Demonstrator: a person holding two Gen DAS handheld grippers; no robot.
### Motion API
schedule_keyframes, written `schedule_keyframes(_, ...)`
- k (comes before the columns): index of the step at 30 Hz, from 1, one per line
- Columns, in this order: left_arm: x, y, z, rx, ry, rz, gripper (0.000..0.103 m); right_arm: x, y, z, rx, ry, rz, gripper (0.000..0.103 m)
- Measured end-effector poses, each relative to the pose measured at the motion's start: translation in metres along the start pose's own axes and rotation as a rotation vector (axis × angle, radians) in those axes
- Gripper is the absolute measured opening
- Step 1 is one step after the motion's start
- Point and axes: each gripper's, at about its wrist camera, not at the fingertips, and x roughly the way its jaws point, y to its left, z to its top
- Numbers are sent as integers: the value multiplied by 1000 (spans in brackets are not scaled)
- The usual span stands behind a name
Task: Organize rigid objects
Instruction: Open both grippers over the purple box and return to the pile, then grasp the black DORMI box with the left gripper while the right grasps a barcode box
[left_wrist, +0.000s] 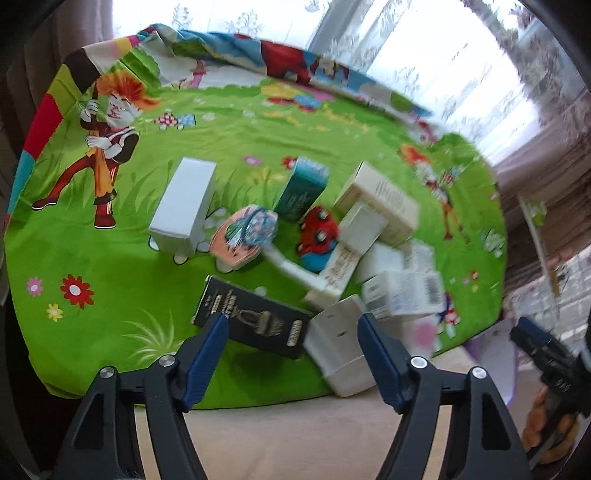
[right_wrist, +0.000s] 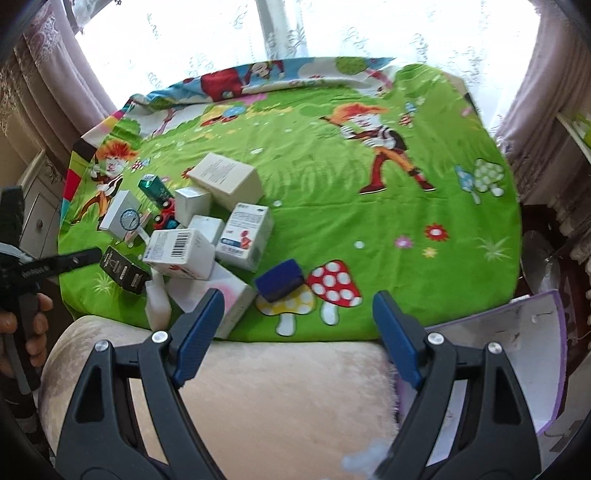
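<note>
A pile of small boxes lies on a green cartoon cloth (left_wrist: 110, 280). In the left wrist view I see a black box (left_wrist: 255, 321), a tall white box (left_wrist: 184, 203), a teal box (left_wrist: 303, 188), a red toy car (left_wrist: 319, 236) and a grey-white box (left_wrist: 341, 347). My left gripper (left_wrist: 291, 332) is open, just above the black and grey-white boxes. My right gripper (right_wrist: 299, 306) is open and empty over the near cloth edge, close to a dark blue box (right_wrist: 280, 280). A barcode box (right_wrist: 179, 253) and a pink-white box (right_wrist: 225, 295) lie left of it.
A white open container with a purple rim (right_wrist: 517, 354) sits at the right by the cloth's front edge. The cloth (right_wrist: 369, 236) covers a beige cushion (right_wrist: 277, 398). Lace curtains (right_wrist: 332, 29) hang behind. The right half of the cloth holds no boxes.
</note>
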Motion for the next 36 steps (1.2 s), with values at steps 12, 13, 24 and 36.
schedule_keyframes(12, 37, -6, -3, 188, 87, 132, 83, 39, 60, 10, -43, 62, 83, 85)
schedule_keyframes(13, 38, -5, -2, 188, 86, 134, 83, 42, 64, 10, -49, 68, 86, 85)
schedule_keyframes(24, 40, -2, 1, 200, 58, 144, 86, 61, 105, 18, -103, 93, 71, 85)
schedule_keyframes(36, 40, 0, -2, 244, 69, 144, 95, 76, 124, 26, -117, 109, 36, 85)
